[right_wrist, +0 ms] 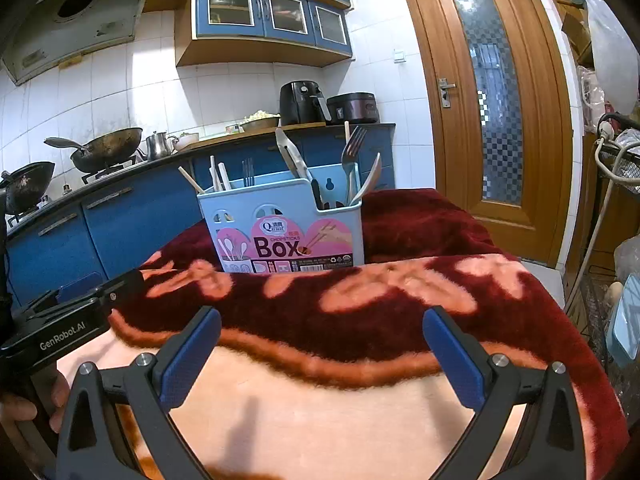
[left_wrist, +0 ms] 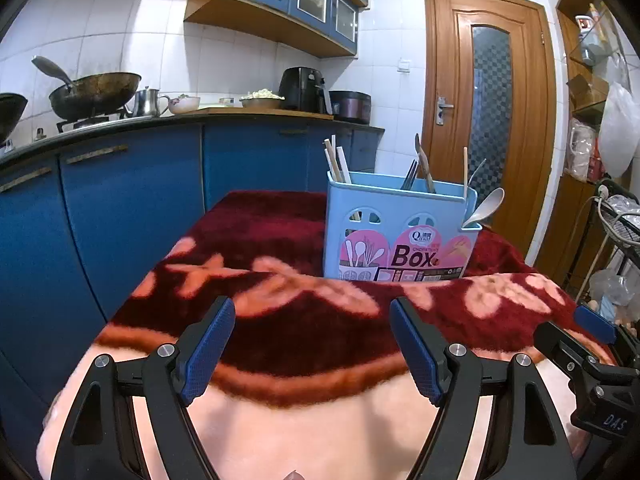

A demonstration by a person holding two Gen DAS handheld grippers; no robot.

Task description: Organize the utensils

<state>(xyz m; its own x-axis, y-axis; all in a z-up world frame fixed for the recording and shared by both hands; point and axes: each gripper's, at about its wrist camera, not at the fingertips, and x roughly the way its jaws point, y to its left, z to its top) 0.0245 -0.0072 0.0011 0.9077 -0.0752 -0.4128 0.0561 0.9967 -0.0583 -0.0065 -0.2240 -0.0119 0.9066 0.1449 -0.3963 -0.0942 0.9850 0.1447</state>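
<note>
On blanket (right_wrist: 400, 320), utensil box (right_wrist: 280, 232) upright, utensils (right_wrist: 352, 168) pointing up

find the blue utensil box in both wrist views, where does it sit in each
Left wrist view: the blue utensil box stands right of centre on the red blanket, beyond the open left hand-held gripper.
Right wrist view: the box stands left of centre, beyond the open right hand-held gripper.
Shared landmark: the wooden door, to the right of the box in both.
</note>
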